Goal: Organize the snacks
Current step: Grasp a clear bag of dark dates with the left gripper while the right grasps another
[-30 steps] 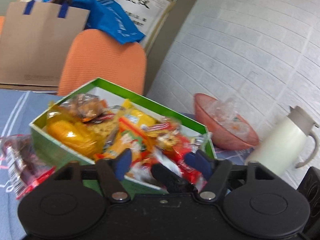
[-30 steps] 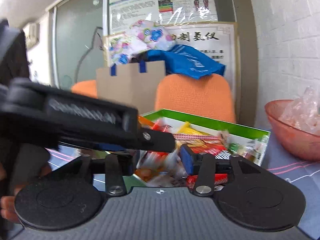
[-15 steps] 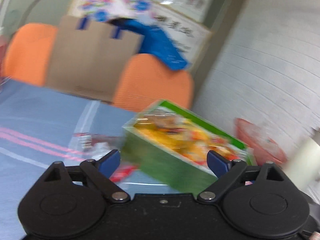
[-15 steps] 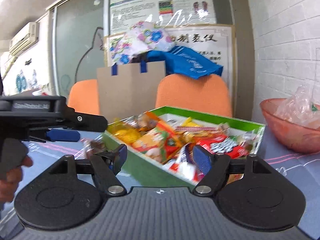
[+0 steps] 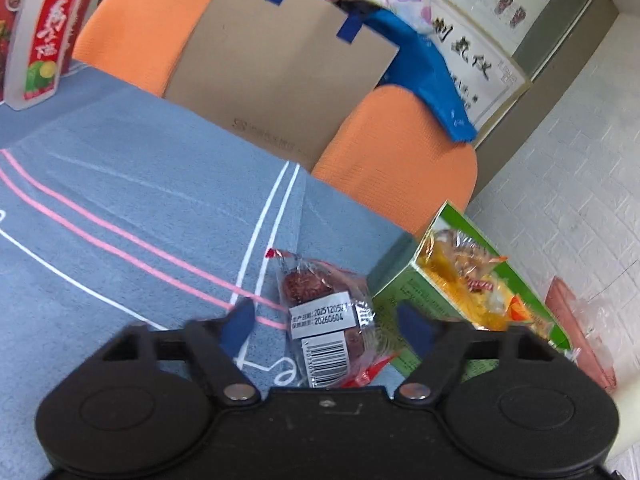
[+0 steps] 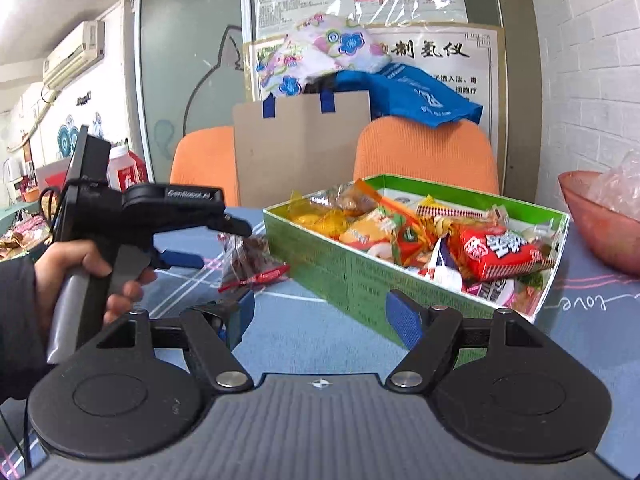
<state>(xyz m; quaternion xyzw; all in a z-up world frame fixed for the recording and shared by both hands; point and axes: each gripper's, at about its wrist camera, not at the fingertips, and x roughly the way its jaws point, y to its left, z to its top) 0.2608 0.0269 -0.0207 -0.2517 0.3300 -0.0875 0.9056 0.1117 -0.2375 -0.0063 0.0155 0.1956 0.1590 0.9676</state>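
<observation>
A green box point(image 6: 400, 280) full of snack packets stands on the blue-grey tablecloth; it shows at the right of the left wrist view point(image 5: 404, 292). A clear packet of dark red snacks point(image 5: 324, 320) lies on the cloth just left of the box, also in the right wrist view point(image 6: 252, 260). My left gripper point(image 5: 326, 324) is open, its blue fingers on either side of this packet, just above it. It shows in the right wrist view point(image 6: 216, 240), hand-held. My right gripper point(image 6: 324, 316) is open and empty, in front of the box's near wall.
A red bowl point(image 6: 592, 216) with clear plastic stands right of the box. Two orange chairs point(image 6: 428, 152) and a brown paper bag point(image 6: 300, 140) stand behind the table. A red-labelled drink pouch point(image 5: 36, 40) stands far left. Tablecloth point(image 5: 120, 184) stretches left.
My left gripper has left the box, opened wide and swung left and down over the loose packet. My right gripper has opened and pulled back from the box.
</observation>
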